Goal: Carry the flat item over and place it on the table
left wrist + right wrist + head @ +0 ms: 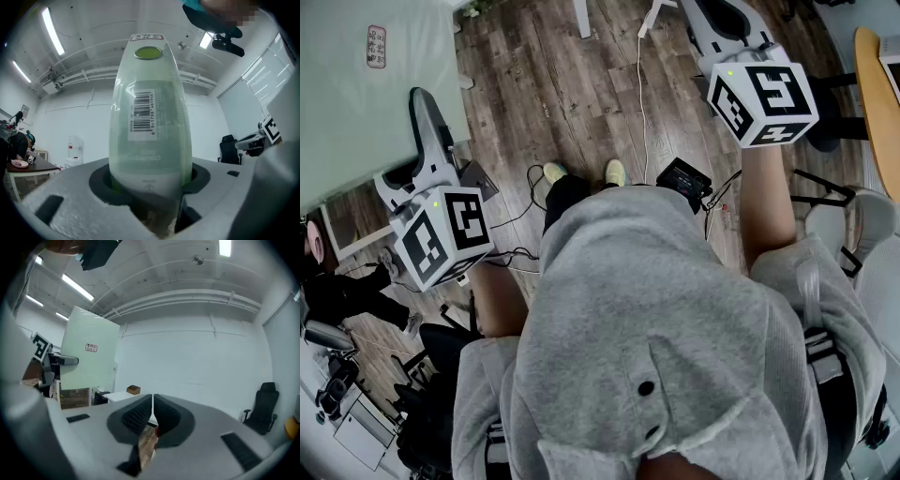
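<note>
Right up close, my left tool [149, 182] had its jaws spread wide and clamped on the bottom end of the flat bottle [150, 140], the dark pads pressing its two sides. The bottle's long axis ran straight out along the jaws and away from me, roughly level, with its green cap [148, 53] at the far tip. So the task's thing lay in my left hand, not on any surface, and that hand would have to set it down.

It was translucent pale-green plastic, smooth and glossy, broad in the middle and tapering toward the cap. A white barcode label [141, 111] sat on the face turned to me, and faint reversed print showed through from the other face. I judged it light but slippery, and likely to rock if laid on a curved face.

My right tool [152, 408] was out level on the other side, its ribbed dark pads drawn nearly together with only a thin slit between them and nothing held.

Below both lay the dark wood-plank floor [553, 84]. Further off, an orange-edged surface [865, 84] showed at my right, well apart from the left tool. A brown-topped surface [44, 165] carrying a pink dish [19, 163] stood far off to the bottle's left. I could not tell which was meant.
</note>
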The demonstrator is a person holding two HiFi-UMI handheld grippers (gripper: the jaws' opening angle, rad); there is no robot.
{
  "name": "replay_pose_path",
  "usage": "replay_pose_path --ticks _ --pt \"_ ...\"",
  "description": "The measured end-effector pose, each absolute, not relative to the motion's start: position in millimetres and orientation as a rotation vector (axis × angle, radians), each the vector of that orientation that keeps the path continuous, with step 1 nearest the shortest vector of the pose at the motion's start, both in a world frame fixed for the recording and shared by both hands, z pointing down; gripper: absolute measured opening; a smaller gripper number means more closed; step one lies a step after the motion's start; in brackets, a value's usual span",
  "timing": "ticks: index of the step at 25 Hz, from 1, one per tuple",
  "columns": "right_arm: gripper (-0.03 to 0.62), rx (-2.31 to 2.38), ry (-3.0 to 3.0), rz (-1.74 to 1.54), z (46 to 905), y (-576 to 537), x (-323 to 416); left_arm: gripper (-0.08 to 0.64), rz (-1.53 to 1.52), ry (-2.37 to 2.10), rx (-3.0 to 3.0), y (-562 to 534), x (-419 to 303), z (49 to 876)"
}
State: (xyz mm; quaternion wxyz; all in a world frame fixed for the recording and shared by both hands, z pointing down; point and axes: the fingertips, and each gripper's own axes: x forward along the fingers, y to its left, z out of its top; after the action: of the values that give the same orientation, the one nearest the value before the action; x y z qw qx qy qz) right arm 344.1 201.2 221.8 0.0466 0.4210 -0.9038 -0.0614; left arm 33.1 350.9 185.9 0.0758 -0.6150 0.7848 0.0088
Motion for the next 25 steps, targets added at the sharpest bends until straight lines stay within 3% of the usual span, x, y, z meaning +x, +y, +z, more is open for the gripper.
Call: replay_pose_path --ticks 25 --pt "0.028 1.205 -2.847 -0.132 244.3 196.3 315.1 0.272 -0.037 2.307 -1.818 319.7 56.0 179.7"
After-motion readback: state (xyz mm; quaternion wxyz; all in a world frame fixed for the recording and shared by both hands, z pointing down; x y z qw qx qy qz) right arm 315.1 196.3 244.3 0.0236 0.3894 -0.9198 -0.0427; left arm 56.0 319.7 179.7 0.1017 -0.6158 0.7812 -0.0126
